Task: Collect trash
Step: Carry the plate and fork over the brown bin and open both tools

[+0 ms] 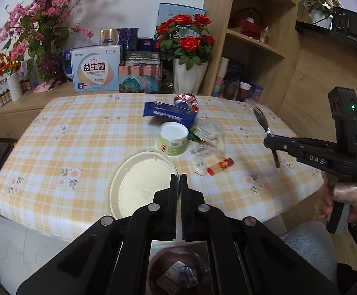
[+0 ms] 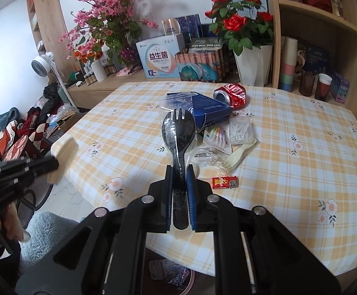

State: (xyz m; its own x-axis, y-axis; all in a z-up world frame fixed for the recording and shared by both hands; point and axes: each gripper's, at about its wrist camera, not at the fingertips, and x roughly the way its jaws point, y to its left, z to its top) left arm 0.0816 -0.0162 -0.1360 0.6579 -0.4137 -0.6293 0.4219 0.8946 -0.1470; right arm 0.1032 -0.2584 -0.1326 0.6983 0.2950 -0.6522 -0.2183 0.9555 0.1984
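Right gripper (image 2: pixel 179 172) is clamping the handle of a black plastic spork (image 2: pixel 178 132), which is sitting in a clear wrapper. Jaws are pinching low on the handle, so the head is sticking out ahead of the fingertips, prongs away from the camera. Held that way, probably, so it can be tipped off over the bin.

Left gripper (image 1: pixel 180 182) is clenched with nothing visible between the pads. Right in front of its tips, a cream plastic plate (image 1: pixel 139 184) is lying flat on the checked tablecloth (image 1: pixel 55 147); its near rim is sitting just at the fingertips, and I can't tell from this angle whether they are touching it.

Remaining trash is sitting ahead of both jaws, bunched mid-table:
- green-labelled cup (image 1: pixel 172 139), upside down, just past the plate
- blue carton (image 1: pixel 170 113) beyond it
- crushed red can (image 1: pixel 186 100) behind the carton
- clear wrappers (image 1: pixel 210 132) right of the cup
- red lighter (image 2: pixel 224 182), just right of the right fingertips

Bin (image 1: pixel 176 270) is showing below and behind the left jaws, under the table edge, some trash already in it. Spork is likely going there next. The grip on the slick wrapper may be letting it slide.
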